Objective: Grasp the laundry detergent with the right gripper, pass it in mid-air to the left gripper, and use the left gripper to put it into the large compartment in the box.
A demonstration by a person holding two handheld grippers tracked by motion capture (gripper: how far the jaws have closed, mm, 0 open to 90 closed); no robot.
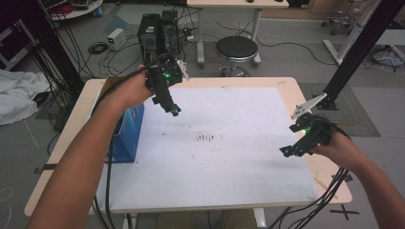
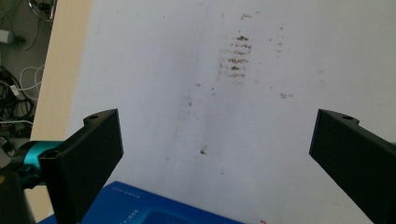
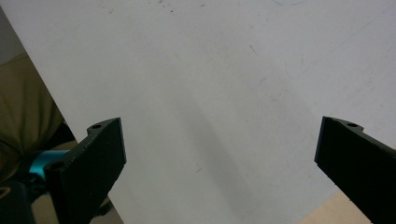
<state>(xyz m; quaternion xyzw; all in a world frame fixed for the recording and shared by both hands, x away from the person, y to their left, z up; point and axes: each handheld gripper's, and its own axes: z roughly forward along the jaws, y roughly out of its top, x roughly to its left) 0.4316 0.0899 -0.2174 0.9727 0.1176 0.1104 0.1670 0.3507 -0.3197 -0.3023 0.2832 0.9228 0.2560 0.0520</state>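
Nearest the person, the right gripper [image 1: 297, 145] hangs over the right near part of the bench [image 1: 291, 90], just inside the right edge of the white sheet [image 1: 229, 167] that covers most of the top. In the right gripper view its jaws stand wide apart with nothing between them, and plain white sheet lies below.

Farther in and to the left, the blue box [image 1: 128, 138] stands at the left edge of the white sheet, partly hidden behind the person's left forearm in the high view. Its top face shows at the bottom of the left gripper view, low between that gripper's jaws, so the box [image 2: 154, 212] lies just below and slightly nearer than the fingertips.

The left gripper [image 1: 171, 109] is held above the far left part of the sheet, angled down toward the middle of the bench, jaws spread wide and empty. It is plainly the nearer of the two to the box; the right gripper is well apart from it, across the whole sheet.

I judge that reaching the box calls for the left gripper to draw back toward the person and to the left, then drop. Which way the box's long axis runs is hard to tell, since the arm covers much of it.

Beyond, brown smudges [image 1: 206, 138] mark the middle of the sheet.
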